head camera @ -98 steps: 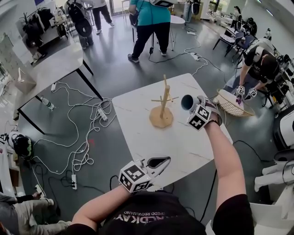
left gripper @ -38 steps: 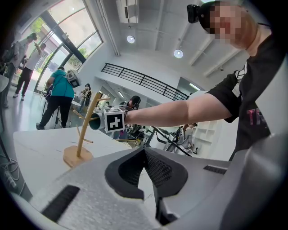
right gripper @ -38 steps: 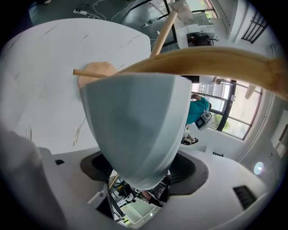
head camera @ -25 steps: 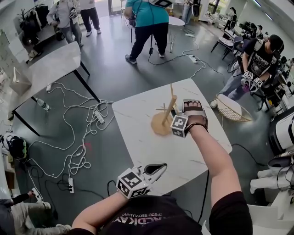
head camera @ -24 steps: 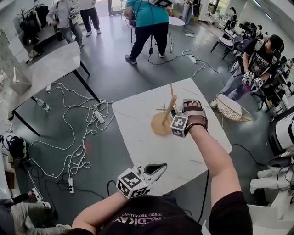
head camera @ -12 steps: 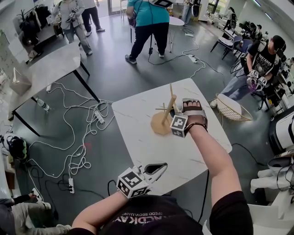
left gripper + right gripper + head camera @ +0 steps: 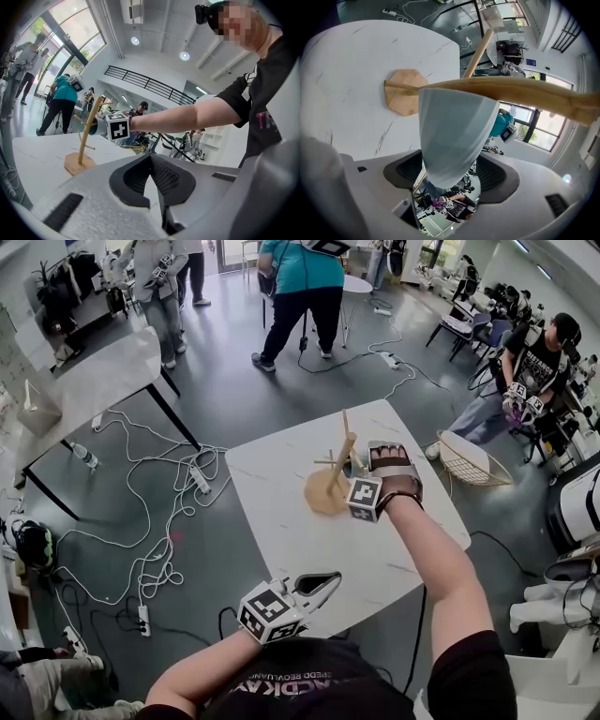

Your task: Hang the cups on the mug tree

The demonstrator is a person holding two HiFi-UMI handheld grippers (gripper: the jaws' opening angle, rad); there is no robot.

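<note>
The wooden mug tree (image 7: 330, 474) stands on the white marble table (image 7: 281, 549). My right gripper (image 7: 361, 474) is right up against its trunk, and in the head view hand and marker cube hide the cup. In the right gripper view the right gripper (image 7: 450, 172) is shut on a pale blue cup (image 7: 452, 131). The tree's trunk (image 7: 525, 96) crosses close behind the cup, above the round base (image 7: 405, 91). I cannot tell whether the cup hangs on a peg. My left gripper (image 7: 314, 585) is shut and empty at the table's near edge. From there the left gripper view shows the tree (image 7: 86, 131) and the cup (image 7: 93, 126).
A wicker basket (image 7: 473, 460) sits on the floor just right of the table. Cables and power strips (image 7: 159, 521) cover the floor to the left. A second table (image 7: 84, 381) stands at far left. Several people (image 7: 300, 296) are standing or sitting around the room.
Since 3.9 s ago my right gripper has carried the cup leftward to the tree's trunk. Over the last second it has barely moved. The left gripper stays put.
</note>
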